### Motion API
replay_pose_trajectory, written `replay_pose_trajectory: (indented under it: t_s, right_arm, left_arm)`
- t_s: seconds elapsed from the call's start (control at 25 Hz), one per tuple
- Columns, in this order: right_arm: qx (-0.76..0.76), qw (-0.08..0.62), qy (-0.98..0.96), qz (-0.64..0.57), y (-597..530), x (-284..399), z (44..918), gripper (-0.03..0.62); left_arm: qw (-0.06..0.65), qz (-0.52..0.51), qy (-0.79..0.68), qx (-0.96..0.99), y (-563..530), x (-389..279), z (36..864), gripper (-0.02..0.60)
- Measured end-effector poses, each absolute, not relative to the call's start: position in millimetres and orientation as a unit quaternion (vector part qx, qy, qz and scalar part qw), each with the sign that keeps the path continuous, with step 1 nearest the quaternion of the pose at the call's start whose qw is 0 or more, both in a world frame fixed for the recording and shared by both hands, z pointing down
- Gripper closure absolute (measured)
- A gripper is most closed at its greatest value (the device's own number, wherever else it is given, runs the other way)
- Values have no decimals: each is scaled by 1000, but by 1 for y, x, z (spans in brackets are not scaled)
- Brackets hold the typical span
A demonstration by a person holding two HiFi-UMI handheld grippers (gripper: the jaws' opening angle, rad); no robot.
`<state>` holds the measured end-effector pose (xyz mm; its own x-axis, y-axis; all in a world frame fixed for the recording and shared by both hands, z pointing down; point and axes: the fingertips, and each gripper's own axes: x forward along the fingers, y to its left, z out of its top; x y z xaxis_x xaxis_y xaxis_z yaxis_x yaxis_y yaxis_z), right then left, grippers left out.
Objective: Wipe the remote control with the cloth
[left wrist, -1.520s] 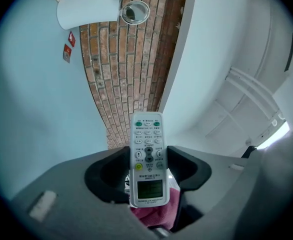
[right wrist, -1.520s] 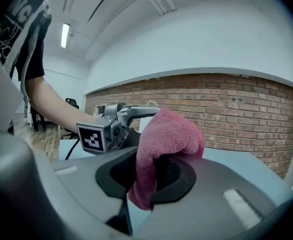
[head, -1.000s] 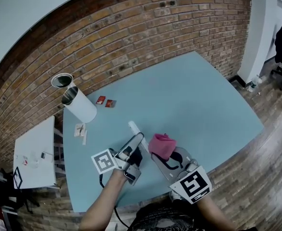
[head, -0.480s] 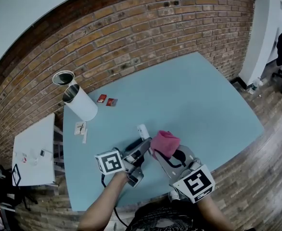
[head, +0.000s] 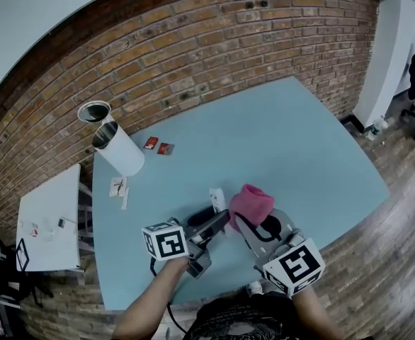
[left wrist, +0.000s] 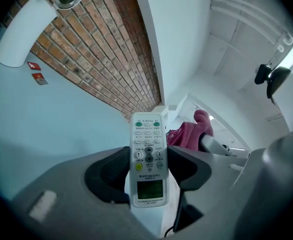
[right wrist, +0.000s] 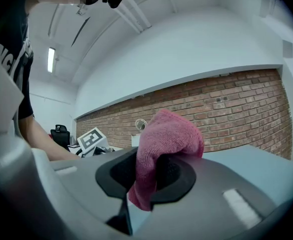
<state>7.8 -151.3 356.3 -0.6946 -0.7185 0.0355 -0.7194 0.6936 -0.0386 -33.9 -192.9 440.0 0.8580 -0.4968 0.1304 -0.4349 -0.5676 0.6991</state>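
Observation:
A white remote control (left wrist: 148, 159) with green and grey buttons and a small screen is clamped between the jaws of my left gripper (left wrist: 147, 165), held above the blue table (head: 292, 140). In the head view its white tip (head: 217, 196) sticks out past the left gripper (head: 211, 225). My right gripper (right wrist: 147, 173) is shut on a pink cloth (right wrist: 164, 146) that bulges above its jaws. The cloth (head: 251, 204) sits just right of the remote's tip, and I cannot tell if they touch. From the left gripper view the cloth (left wrist: 192, 132) shows behind the remote.
A white cylinder (head: 115, 149) and a metal cup (head: 93, 111) stand at the table's far left. Two small red packets (head: 158, 146) and some white scraps (head: 119, 190) lie near them. A white side table (head: 48, 222) stands left of the blue table, with a brick wall behind.
My left gripper has rolled and swung the remote rightward toward the cloth. The right gripper with the cloth has shifted slightly right and lower in the picture.

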Motion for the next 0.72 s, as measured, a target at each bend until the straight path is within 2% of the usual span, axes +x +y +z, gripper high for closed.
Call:
replay_pose_trajectory:
  t_s: [0.72]
  right_arm:
    - [407, -11, -912, 41, -170, 15, 347, 531]
  left_arm:
    - [247, 118, -253, 928, -172, -21, 454, 347]
